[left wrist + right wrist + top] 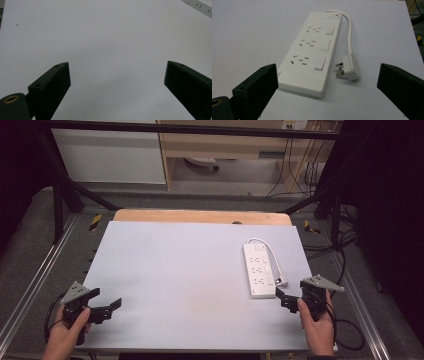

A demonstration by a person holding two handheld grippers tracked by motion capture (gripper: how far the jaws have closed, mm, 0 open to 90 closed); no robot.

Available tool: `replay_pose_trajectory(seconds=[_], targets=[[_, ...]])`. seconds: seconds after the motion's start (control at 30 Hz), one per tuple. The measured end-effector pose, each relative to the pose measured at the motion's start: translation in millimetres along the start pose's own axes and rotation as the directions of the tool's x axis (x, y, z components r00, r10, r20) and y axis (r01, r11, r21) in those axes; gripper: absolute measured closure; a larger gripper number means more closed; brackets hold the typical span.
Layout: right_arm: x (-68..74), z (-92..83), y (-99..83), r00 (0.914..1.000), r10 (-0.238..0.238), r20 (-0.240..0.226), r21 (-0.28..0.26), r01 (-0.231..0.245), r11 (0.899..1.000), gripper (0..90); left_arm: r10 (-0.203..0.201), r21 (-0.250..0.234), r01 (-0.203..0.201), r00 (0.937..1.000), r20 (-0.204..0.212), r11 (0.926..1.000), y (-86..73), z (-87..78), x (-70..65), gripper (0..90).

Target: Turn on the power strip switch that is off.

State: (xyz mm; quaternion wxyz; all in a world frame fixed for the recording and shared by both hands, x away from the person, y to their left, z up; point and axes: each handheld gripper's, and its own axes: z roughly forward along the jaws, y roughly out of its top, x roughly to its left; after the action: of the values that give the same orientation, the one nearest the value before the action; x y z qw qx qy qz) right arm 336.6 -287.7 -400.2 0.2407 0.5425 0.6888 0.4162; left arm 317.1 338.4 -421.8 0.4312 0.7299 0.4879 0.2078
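Note:
A white power strip [260, 270] with three sockets and rocker switches lies on the right side of the white board [185, 280]. Its short cable [267, 249] loops round to a white plug [282, 282] lying beside it. In the right gripper view the power strip [312, 47] and the plug [349, 67] lie flat just ahead. My right gripper [281, 299] [328, 72] is open and empty at the strip's near end. My left gripper [106, 298] [117, 72] hovers open and empty over bare board at the front left, with a corner of the strip [200, 5] far off.
A wooden tabletop edge [200, 216] shows behind the board. Metal rails [35, 280] run along both sides of the table. Black cables [350, 330] lie coiled at the right. Cabinets [110, 155] stand beyond the far end.

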Motion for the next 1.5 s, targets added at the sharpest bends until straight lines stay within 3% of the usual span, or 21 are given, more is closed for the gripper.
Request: replay_pose_trajectory(seconds=[0.57,0.9,1.5], targets=[[-0.5,4.8,25.9,0.9996,-0.013,-0.027,0.009,0.014,1.000,4.0,-0.011,-0.010,0.011,0.9999,0.001,0.9999,0.0,-0.9,1.5,7.1],[-0.1,11.7,43.1,0.9984,-0.045,-0.035,-0.002,0.045,0.999,4.3,0.029,0.014,-0.029,0.9995,0.014,0.9995,0.2,5.5,-6.2,7.1],[-14.4,23.8,54.5,0.9996,-0.022,-0.020,-0.026,0.021,0.999,3.9,0.018,0.023,-0.018,0.9997,0.016,0.9996,0.8,7.7,-4.8,7.2]])
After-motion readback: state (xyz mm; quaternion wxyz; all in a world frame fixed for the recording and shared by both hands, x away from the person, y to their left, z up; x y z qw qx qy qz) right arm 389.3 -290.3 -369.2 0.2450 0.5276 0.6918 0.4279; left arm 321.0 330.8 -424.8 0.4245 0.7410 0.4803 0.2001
